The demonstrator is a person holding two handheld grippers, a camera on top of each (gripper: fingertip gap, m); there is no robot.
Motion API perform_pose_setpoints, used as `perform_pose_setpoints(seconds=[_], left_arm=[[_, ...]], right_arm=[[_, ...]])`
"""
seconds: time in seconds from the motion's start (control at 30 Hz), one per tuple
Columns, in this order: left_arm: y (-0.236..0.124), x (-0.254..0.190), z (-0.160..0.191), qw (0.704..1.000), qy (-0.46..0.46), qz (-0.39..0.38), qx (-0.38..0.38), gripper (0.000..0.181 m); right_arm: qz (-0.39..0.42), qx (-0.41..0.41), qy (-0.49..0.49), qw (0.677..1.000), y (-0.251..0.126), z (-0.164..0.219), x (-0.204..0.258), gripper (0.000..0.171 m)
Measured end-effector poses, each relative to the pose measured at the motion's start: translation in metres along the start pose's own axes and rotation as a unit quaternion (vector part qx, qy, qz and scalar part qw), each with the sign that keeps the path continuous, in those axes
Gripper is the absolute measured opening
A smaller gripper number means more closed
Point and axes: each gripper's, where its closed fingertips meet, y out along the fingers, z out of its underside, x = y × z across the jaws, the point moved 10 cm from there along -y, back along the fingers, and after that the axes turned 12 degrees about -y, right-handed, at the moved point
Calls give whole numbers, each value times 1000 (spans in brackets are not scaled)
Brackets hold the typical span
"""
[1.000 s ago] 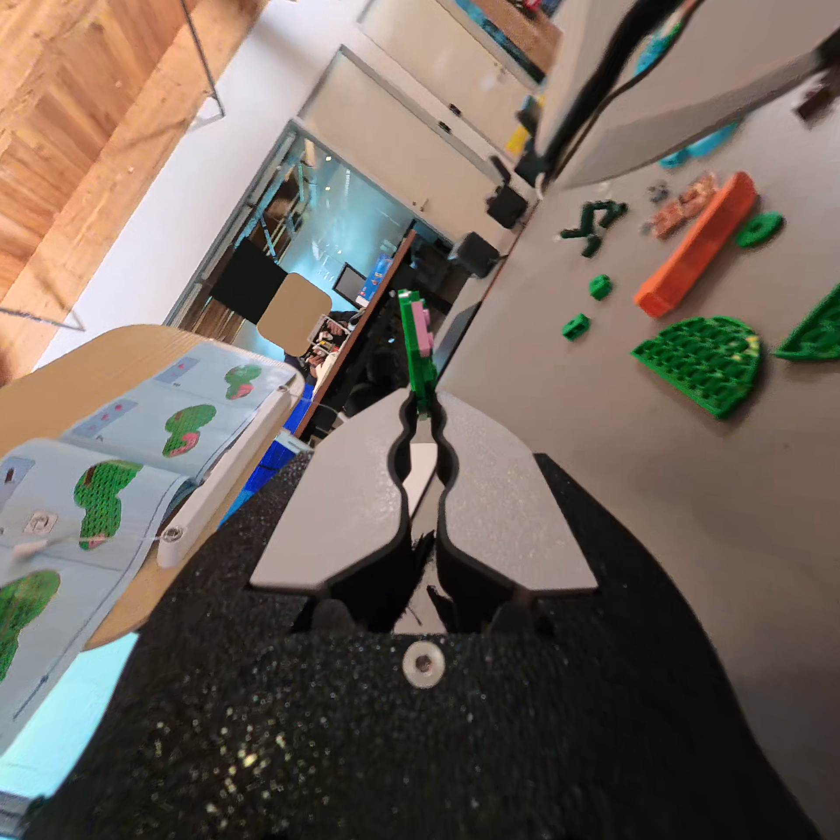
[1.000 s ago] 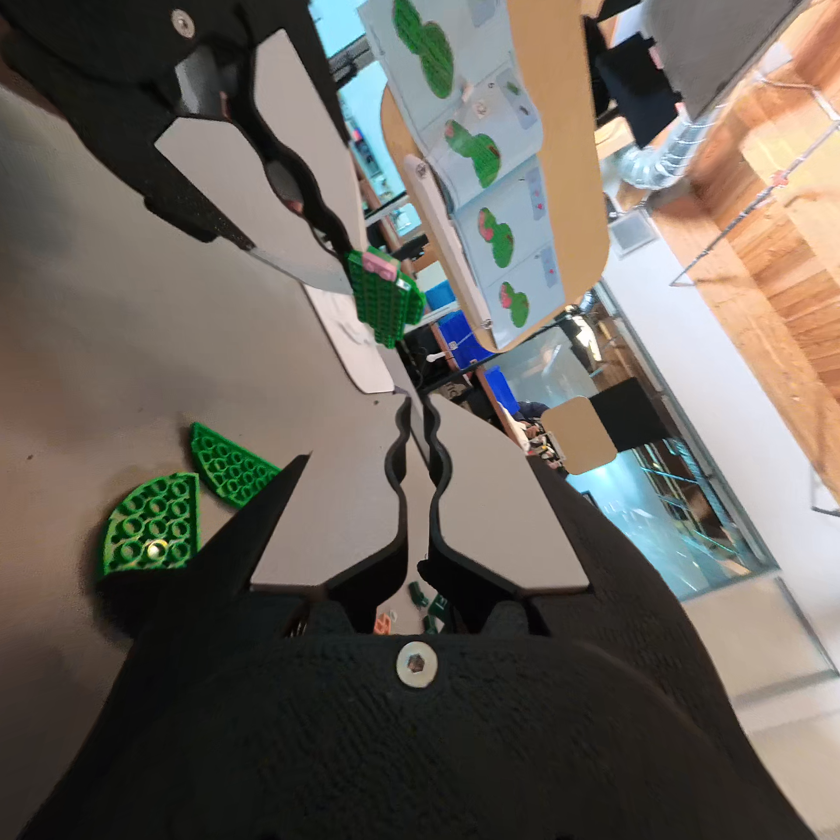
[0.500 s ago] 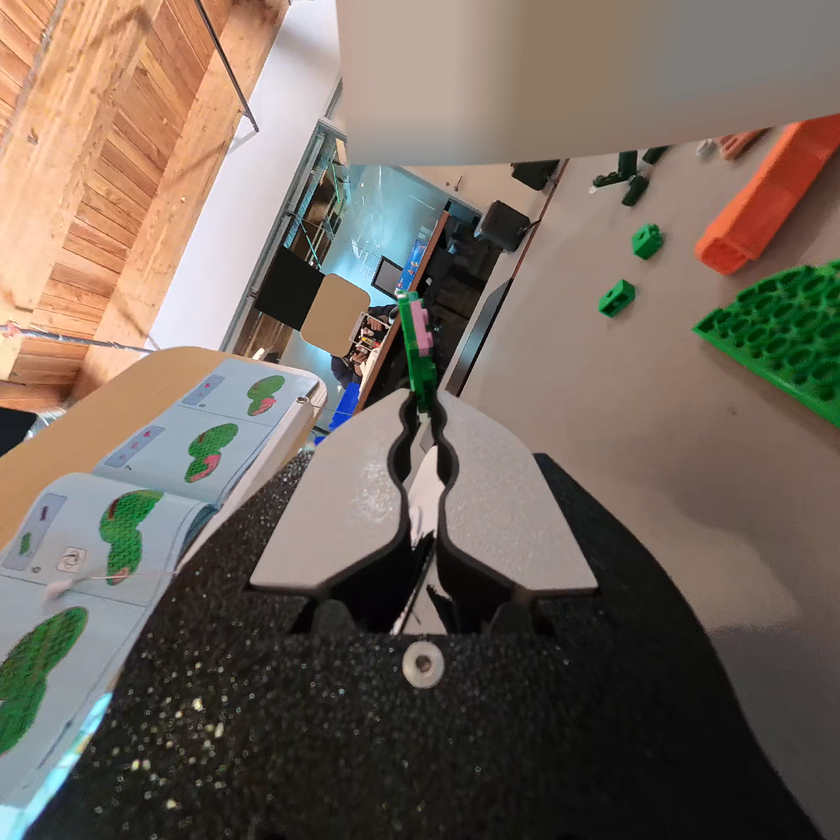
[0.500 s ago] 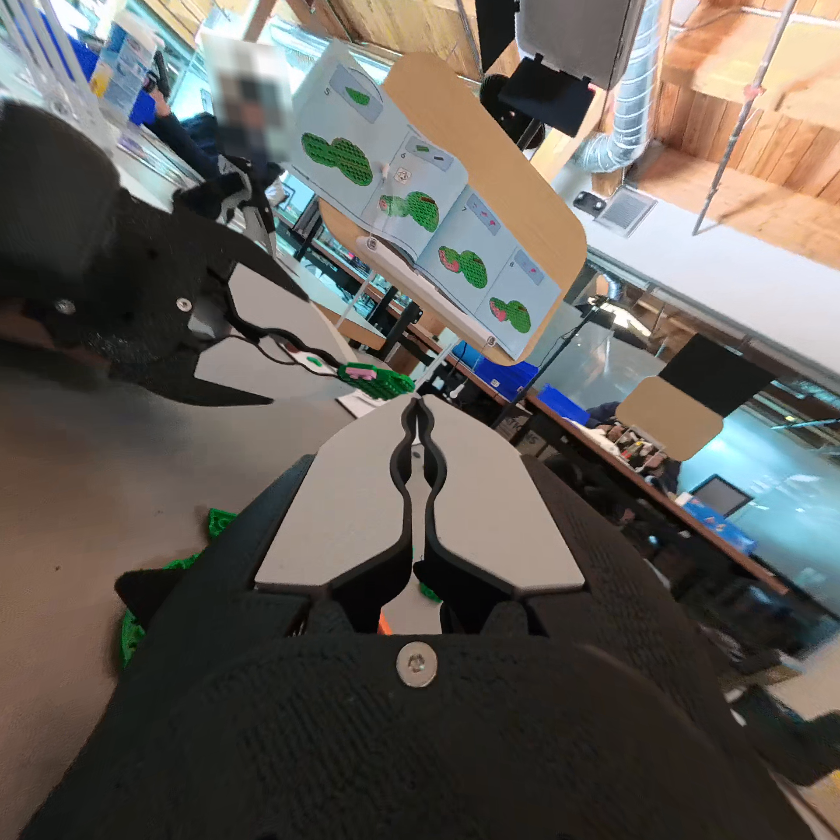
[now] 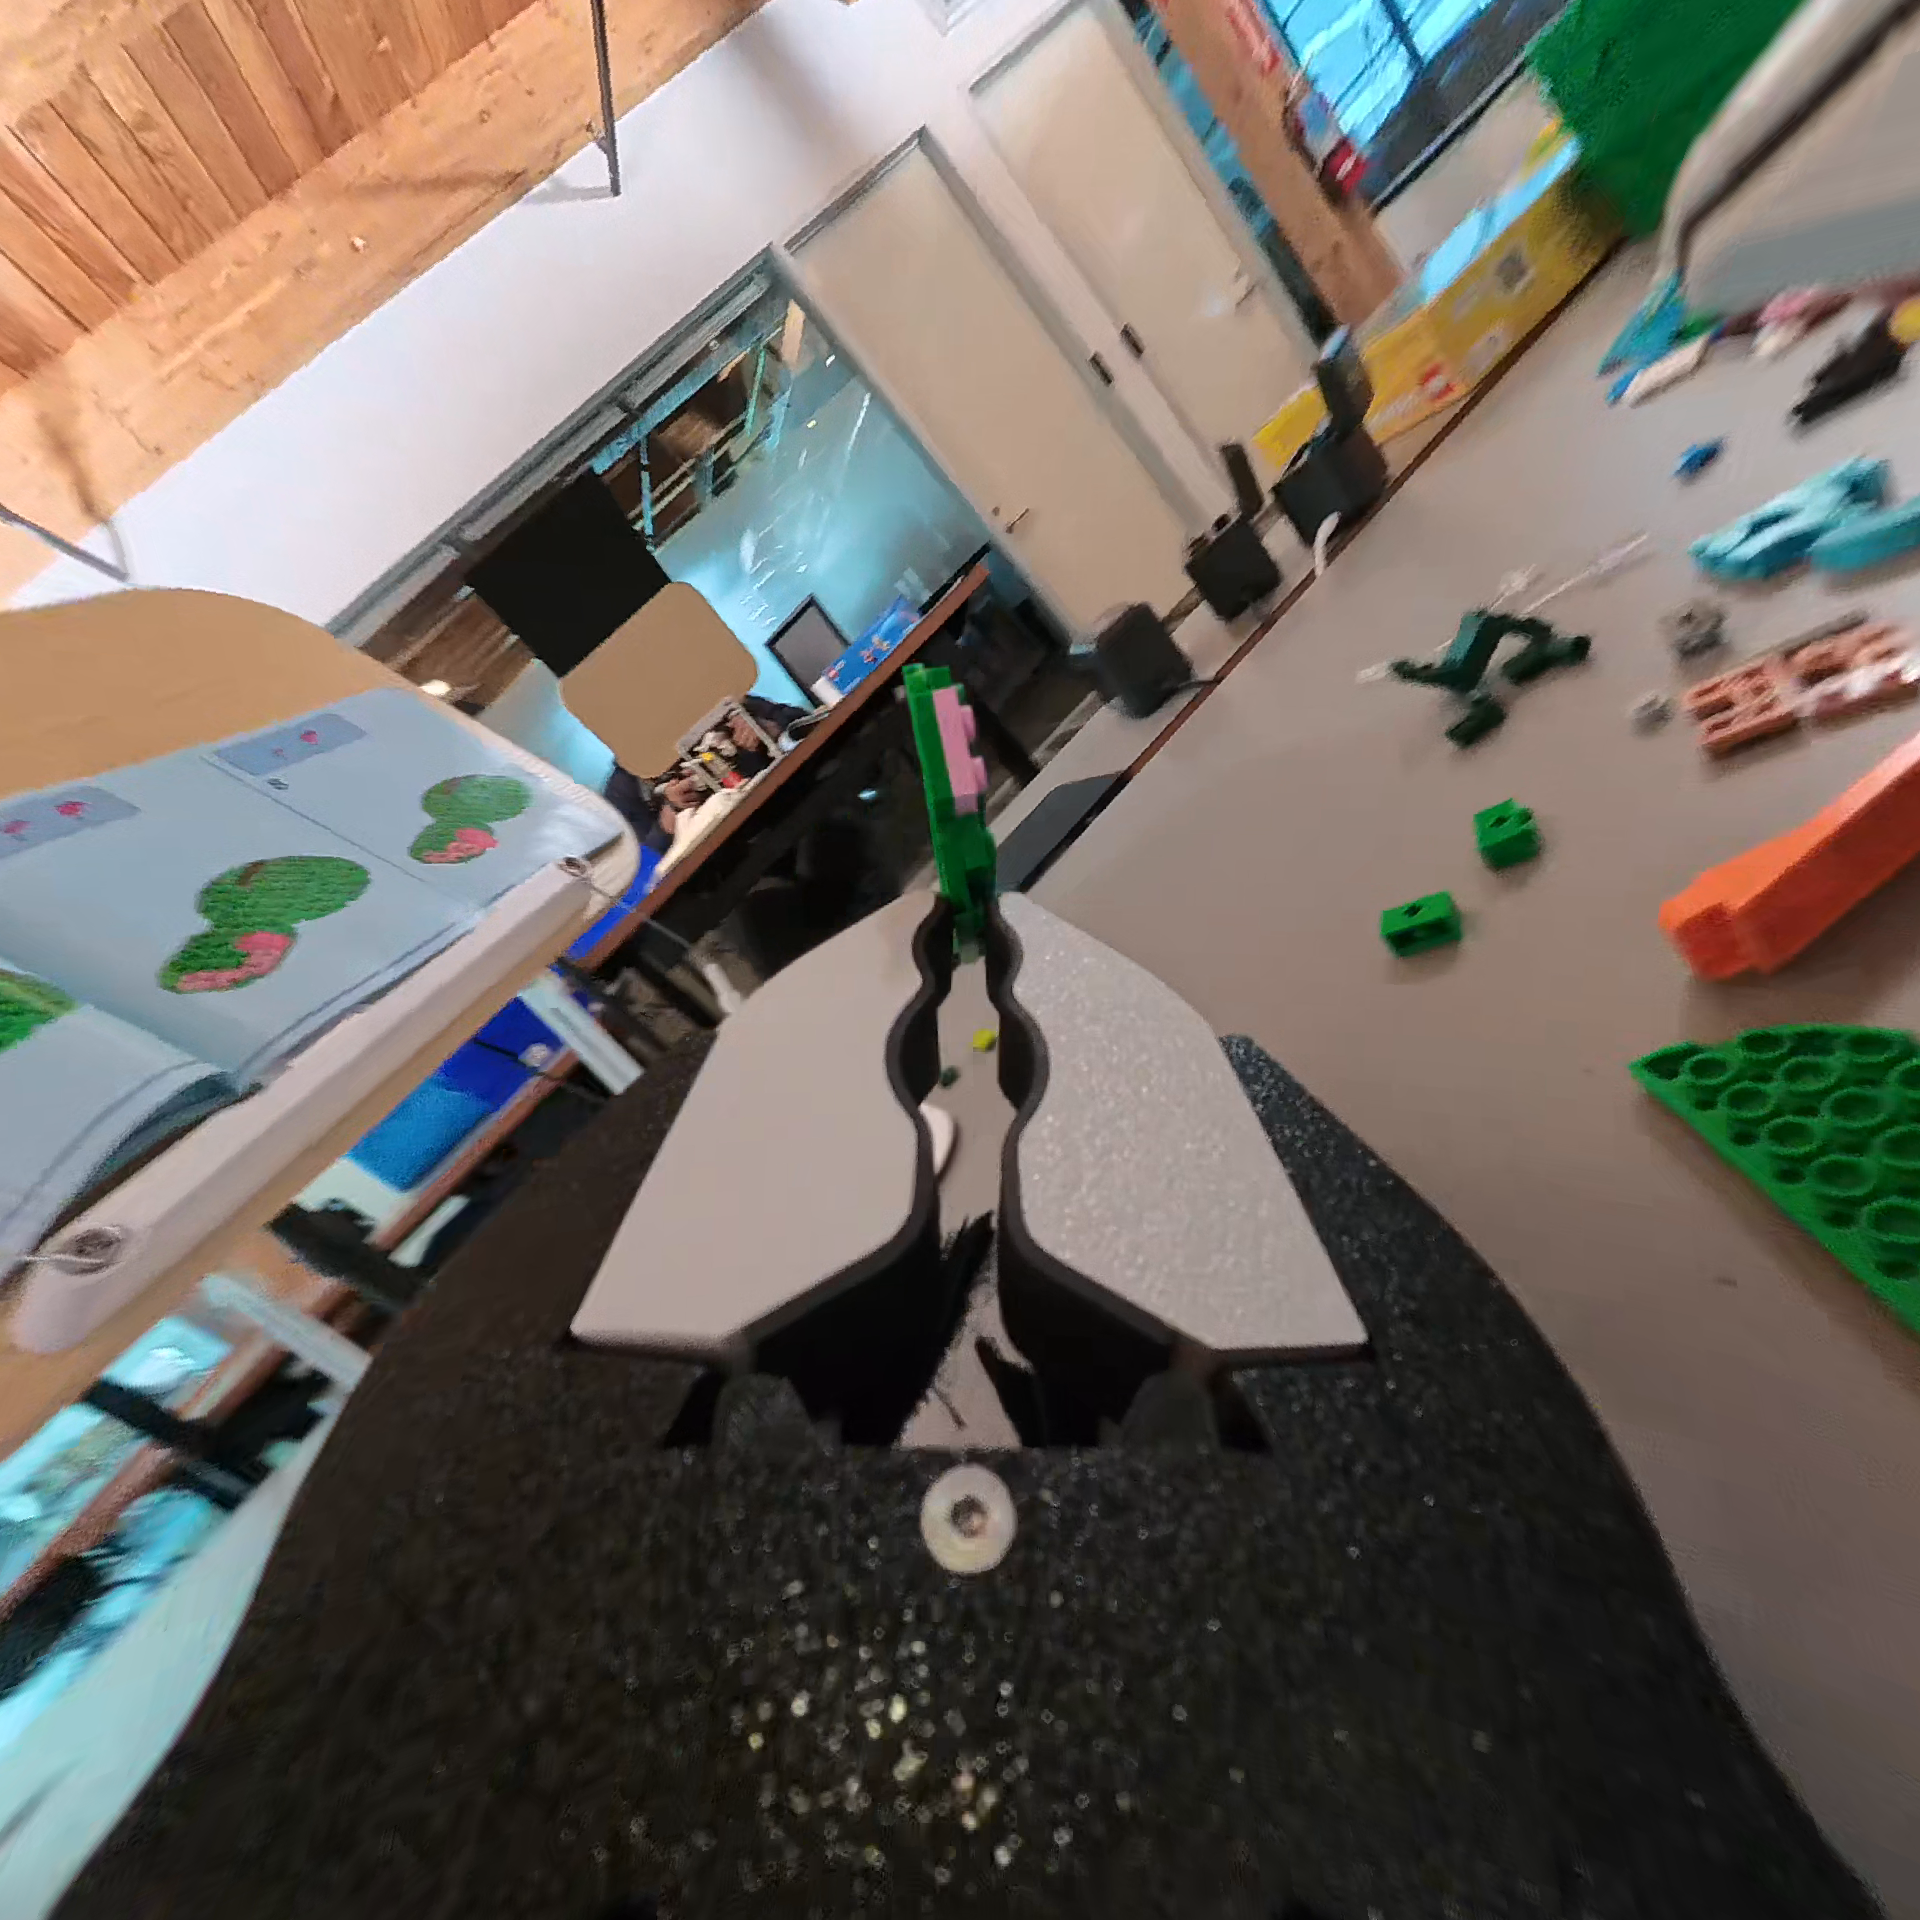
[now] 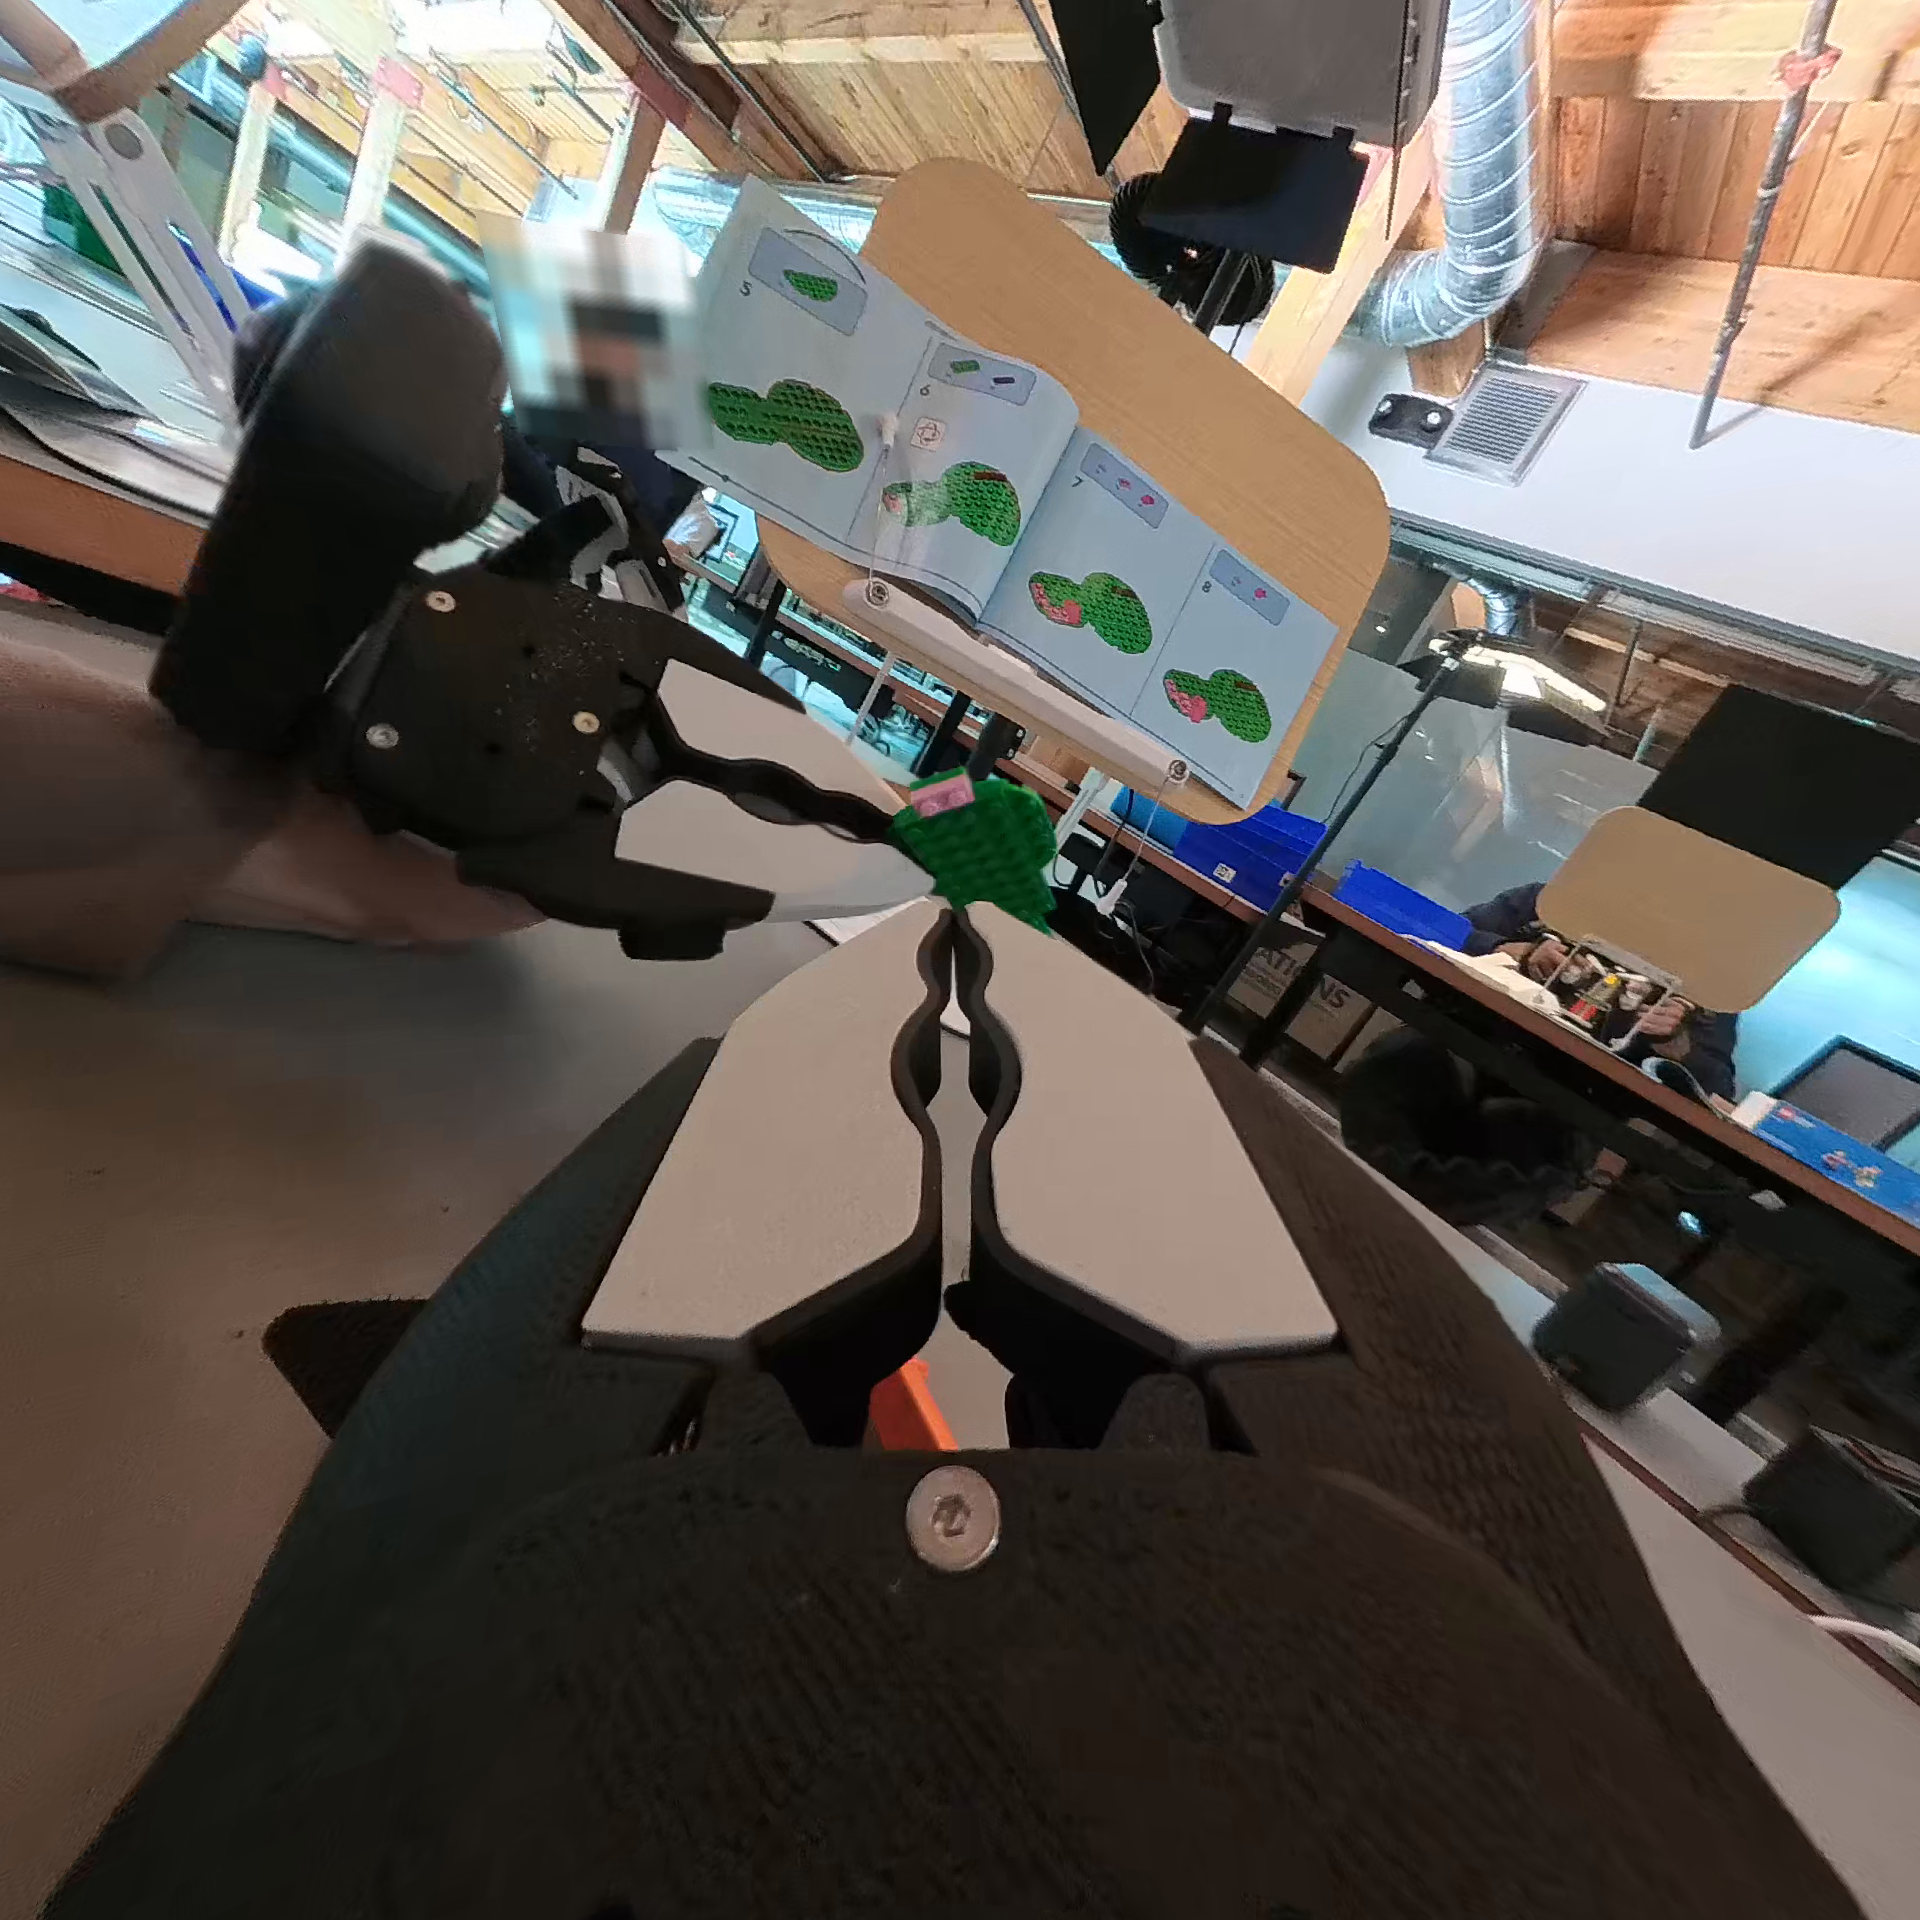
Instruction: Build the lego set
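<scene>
Plate (image 5: 951,800) pinched edge-on at centre of the left wrist view, green with a pink brick (image 5: 961,743) on its upper part, standing up out of the left gripper (image 5: 968,920). Jaws nearly together, clamped on the plate's lower edge only. Same plate (image 6: 977,847) seen flat-on just above centre in the right wrist view, held off the table (image 6: 260,1091), with the left gripper (image 6: 894,826) reaching in from the left of frame.

Right gripper (image 6: 951,925) pressed almost shut, tips just under the plate's lower corner; touching or merely close, cannot tell. Nothing visibly between its jaws.

Likely light and stiff: thin hard plastic, no sag. Smooth faces probably slippery against flat pads; studded side should give better bite. Narrow edge grip leaves a long lever, so pushing near the far end would likely twist the plate out. Better to hold across the faces close to where the next piece goes, and to brace from behind when pressing. Pink brick probably seated by friction alone; best kept clear of a sideways knock.

Loose parts at right of the left wrist view: small green bricks (image 5: 1419,923), orange piece (image 5: 1797,894), another green plate (image 5: 1818,1132), dark green bits (image 5: 1481,665). Booklet (image 6: 997,540) open on a stand, upper centre of the right wrist view.
</scene>
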Motion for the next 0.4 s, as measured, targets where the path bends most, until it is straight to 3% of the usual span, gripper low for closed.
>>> perform_pose_setpoints(seconds=[0.03, 0.4], left_arm=[[-1, 1, -1, 1000, -21, 11, -2, 5], [-6, 10, 0, 994, -100, 27, -25, 5]], right_arm=[[-3, -2, 2, 1000, 0, 0, 0, 0], [-27, -14, 25, 999, 1, 0, 3, 0]])
